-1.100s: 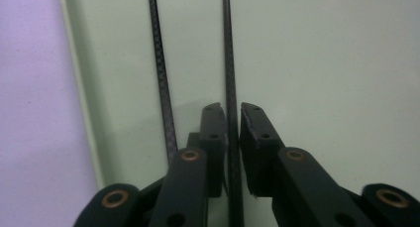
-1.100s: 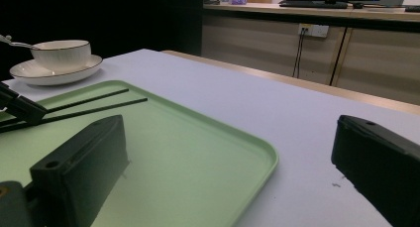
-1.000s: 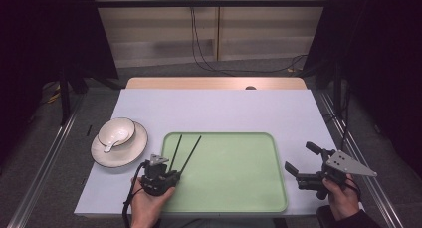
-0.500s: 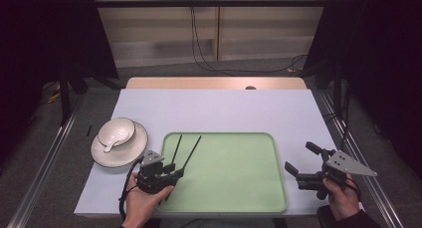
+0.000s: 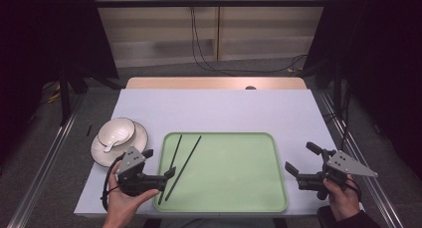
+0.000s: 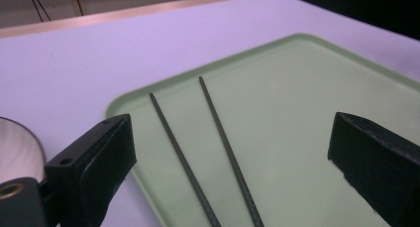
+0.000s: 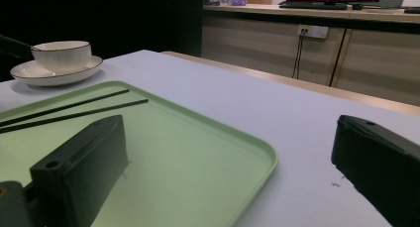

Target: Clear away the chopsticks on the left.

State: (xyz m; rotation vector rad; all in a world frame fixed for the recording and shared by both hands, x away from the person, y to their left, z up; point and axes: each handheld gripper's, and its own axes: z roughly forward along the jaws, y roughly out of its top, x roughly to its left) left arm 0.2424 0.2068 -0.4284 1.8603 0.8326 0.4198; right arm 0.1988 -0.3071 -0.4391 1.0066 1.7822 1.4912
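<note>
Black jaws on your left gripper [image 5: 158, 164] stand wide apart with nothing between them, held at the near left corner of the green tray [image 5: 234, 198]. Your right gripper [image 5: 302, 160] waits equally spread just off the tray's near right edge, likely kept clear. Both chopsticks [image 5: 180, 164] lie on the tray's left side, long axes running near to far, tips leaning slightly right. Farther left sits a bowl [image 5: 116, 132] on its plate [image 5: 101, 154].
</note>
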